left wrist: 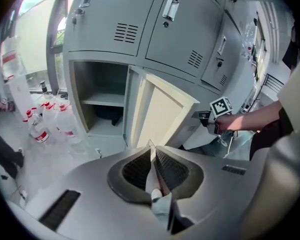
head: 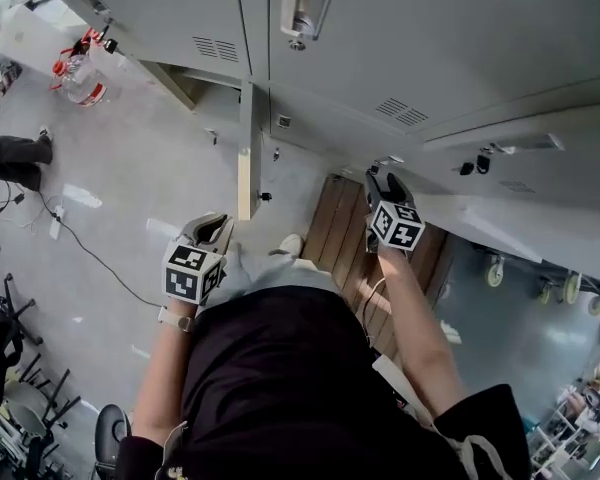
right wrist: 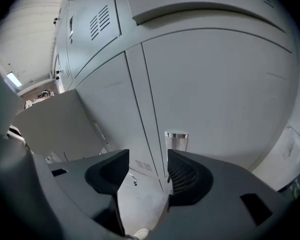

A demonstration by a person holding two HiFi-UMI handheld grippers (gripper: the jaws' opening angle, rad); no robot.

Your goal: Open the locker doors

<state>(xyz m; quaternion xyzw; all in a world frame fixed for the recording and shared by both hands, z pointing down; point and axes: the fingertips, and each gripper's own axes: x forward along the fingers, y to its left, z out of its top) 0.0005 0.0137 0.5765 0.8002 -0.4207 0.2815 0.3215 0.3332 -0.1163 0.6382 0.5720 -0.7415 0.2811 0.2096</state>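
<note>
Right tongs [right wrist: 146, 171] apart near locker handle [right wrist: 176, 140]

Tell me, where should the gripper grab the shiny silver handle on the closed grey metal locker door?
Grip the shiny silver handle across its narrow sides, coming straight from the front. It stands upright and seems to stick out near the left edge of the closed grey metal locker door. The right gripper faces it with open, empty jaws.

A jaw of the right tool [right wrist: 147, 154] partly hides the chrome handle [right wrist: 176, 139].
</note>
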